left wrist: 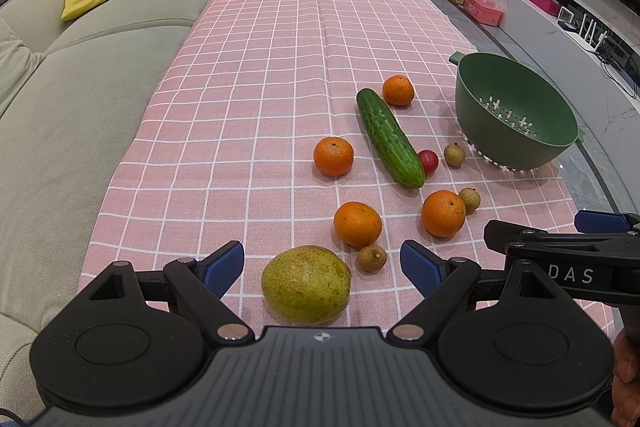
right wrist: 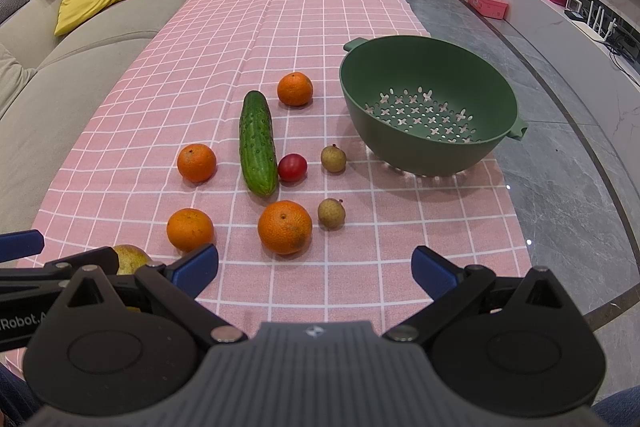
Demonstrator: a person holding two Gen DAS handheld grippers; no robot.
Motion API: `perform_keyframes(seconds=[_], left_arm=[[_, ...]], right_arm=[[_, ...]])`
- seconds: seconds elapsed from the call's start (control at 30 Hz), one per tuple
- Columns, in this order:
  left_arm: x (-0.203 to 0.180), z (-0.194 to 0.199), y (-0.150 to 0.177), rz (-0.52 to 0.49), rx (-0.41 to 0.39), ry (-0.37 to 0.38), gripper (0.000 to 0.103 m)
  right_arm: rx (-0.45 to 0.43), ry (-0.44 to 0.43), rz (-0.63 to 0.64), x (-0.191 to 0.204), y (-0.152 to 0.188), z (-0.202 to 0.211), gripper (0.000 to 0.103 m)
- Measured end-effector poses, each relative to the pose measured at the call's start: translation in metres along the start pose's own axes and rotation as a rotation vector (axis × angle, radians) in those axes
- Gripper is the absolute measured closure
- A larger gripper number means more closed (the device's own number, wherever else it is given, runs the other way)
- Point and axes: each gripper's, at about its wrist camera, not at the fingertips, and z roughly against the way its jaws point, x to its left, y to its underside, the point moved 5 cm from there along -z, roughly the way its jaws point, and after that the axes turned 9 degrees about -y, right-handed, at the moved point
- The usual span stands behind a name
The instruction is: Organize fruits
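Observation:
On the pink checked cloth lie several oranges, a cucumber, a red tomato, three small brown longans and a yellow-green pear. An empty green colander stands at the right. My left gripper is open, its fingers either side of the pear. My right gripper is open and empty, just short of the nearest orange. The pear is partly hidden behind the left gripper in the right wrist view.
A beige sofa runs along the table's left side. The grey floor lies beyond the cloth's right edge. A TV shelf with boxes stands at the far right.

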Motion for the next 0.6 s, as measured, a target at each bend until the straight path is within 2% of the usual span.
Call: perform_keyframes(seconds=[0.6], left_arm=[[0.0019, -0.0021, 0.0010, -0.005, 0.010, 0.001, 0.000]], right_arm=[[0.006, 0.005, -0.003, -0.0043, 0.0046, -0.0065, 0.004]])
